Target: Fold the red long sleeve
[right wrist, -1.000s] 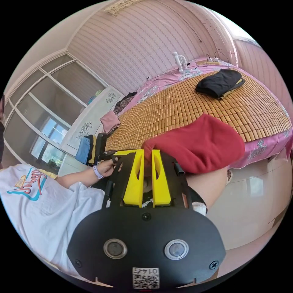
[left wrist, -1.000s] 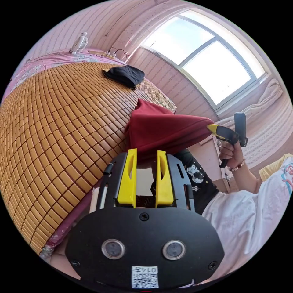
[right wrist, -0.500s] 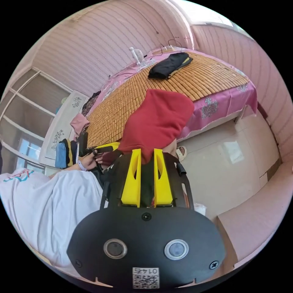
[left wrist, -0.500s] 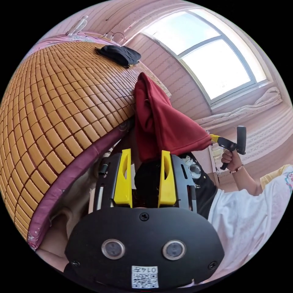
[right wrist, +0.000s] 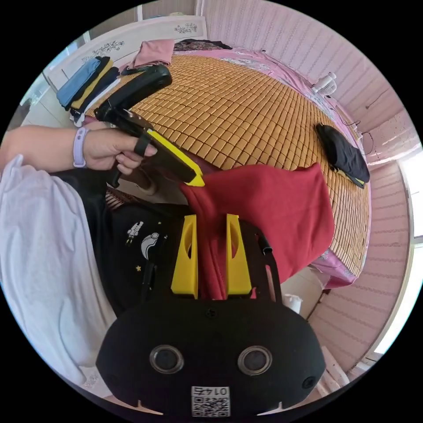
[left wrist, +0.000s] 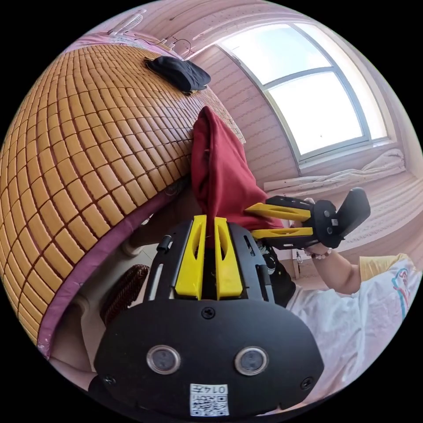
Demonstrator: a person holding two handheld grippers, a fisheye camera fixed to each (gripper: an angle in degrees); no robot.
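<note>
While the red long sleeve (right wrist: 282, 207) hangs off the near edge of the bed (right wrist: 229, 110), the left gripper (left wrist: 208, 219) has its fingers clamped on the cloth; the right gripper (right wrist: 210, 219) stands with fingers apart, cloth lying between them.

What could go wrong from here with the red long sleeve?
1. The right gripper has its jaws apart with cloth lying loose between them. The left gripper alone clamps the red long sleeve, so that single pinch may slip.
2. The garment is bunched and drapes over the edge of the bamboo mat, so it may slide off the bed.
</note>
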